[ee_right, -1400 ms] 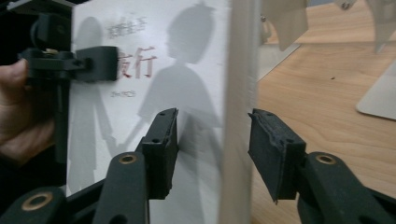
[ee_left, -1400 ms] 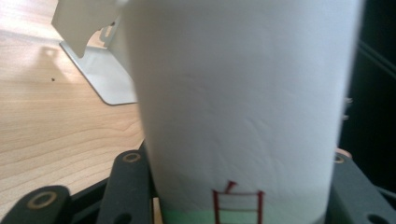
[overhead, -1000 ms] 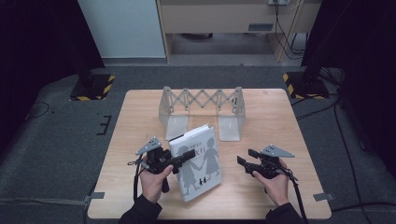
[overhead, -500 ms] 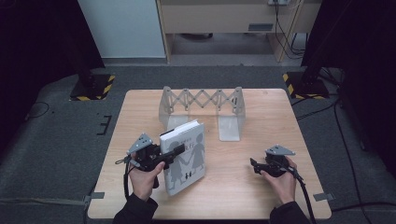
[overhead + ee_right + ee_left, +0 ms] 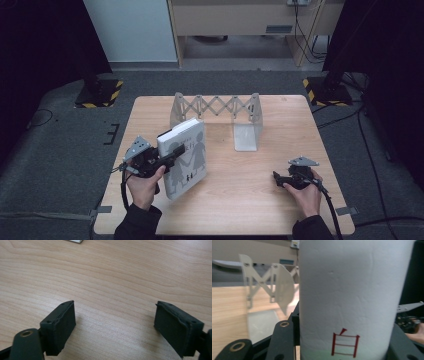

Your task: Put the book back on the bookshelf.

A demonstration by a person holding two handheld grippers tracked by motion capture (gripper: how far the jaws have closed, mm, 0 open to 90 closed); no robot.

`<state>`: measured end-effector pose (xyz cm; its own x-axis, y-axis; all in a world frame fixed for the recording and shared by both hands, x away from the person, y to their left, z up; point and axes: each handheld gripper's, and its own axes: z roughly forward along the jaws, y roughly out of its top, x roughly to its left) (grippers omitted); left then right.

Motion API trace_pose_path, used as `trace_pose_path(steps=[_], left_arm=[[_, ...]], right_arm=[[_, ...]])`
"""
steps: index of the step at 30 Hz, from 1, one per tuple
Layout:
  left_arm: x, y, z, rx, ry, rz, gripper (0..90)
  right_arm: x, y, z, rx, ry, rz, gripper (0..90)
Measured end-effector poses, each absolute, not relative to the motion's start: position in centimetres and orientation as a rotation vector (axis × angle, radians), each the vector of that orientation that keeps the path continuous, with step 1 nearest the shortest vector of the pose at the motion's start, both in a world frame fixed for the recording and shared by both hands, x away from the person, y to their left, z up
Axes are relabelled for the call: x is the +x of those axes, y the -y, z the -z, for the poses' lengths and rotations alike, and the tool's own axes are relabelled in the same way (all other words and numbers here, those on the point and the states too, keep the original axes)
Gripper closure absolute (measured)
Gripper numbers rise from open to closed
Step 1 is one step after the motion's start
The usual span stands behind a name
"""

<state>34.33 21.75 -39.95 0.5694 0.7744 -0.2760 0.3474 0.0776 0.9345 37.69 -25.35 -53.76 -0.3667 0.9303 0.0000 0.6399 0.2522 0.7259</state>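
Left hand-held gripper clamped on white book, book tipped up on edge at worktop left, near folding rack. Right hand-held gripper spread wide, holding nothing, low over bare wood.

Your high view is dim and soft, its dark surroundings swallowing the corners. The book blurs close up in your left gripper view; the tabletop looks evenly lit, with faint shadows.

White book clamped in the black left gripper, grey figures on its cover, a red character on its spine. Pale grey rack beyond. Light wood-grain table under the black right gripper.
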Motion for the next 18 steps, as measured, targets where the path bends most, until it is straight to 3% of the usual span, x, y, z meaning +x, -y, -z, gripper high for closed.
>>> trace_pose_path(steps=[18], left_arm=[[39.3,-21.7,38.6,1.527,-1.082,-0.568,52.5]], right_arm=[[37.9,25.3,53.9,1.434,-2.113,-0.898,7.5]])
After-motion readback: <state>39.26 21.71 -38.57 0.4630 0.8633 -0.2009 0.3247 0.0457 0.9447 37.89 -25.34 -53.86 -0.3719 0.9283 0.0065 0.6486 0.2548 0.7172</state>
